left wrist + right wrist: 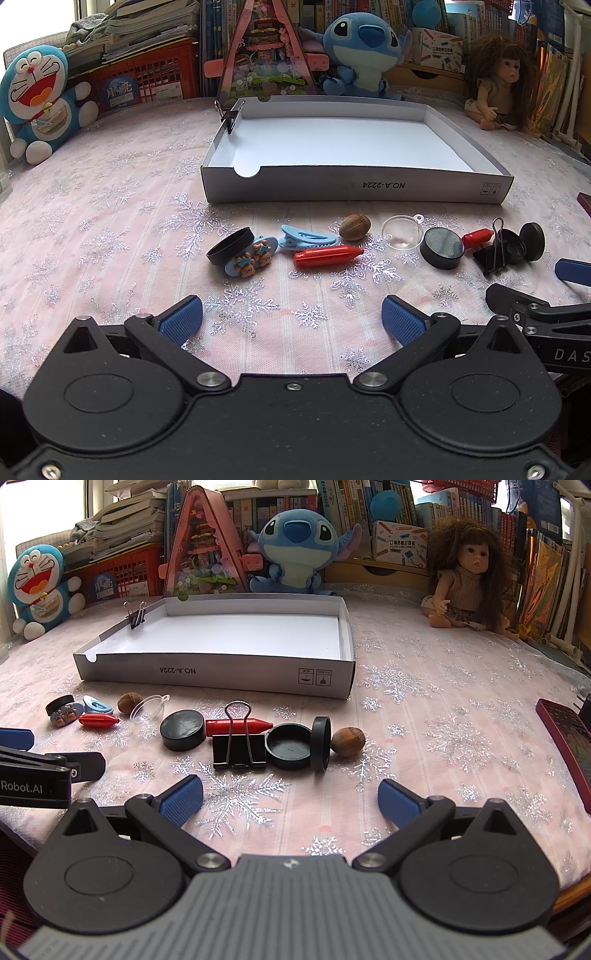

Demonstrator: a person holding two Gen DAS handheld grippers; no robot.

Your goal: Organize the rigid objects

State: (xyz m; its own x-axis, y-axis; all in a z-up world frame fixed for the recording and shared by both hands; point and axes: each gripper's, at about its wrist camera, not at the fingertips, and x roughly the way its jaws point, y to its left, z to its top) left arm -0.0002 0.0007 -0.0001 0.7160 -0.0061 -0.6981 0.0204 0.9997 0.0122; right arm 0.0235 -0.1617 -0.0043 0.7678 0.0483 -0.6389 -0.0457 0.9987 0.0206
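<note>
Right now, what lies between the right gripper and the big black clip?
Only bare snowflake cloth separates the right gripper from the clip, in the right wrist view.

Snowflake tablecloth (424,686) (pink) under box (221,677), trinkets, toys

I see a pink tablecloth (443,686) patterned with silver snowflakes, and a white box (221,677) at twelve o'clock. My pads (183,799) are blue; before them lie red crayons (240,725), black caps (183,730) and a brown nut (348,741).

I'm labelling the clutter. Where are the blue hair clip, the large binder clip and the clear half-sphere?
blue hair clip (308,238): left wrist view, upper jaw.
large binder clip (239,752): right wrist view, black body.
clear half-sphere (402,234): left wrist view, dome centre.
</note>
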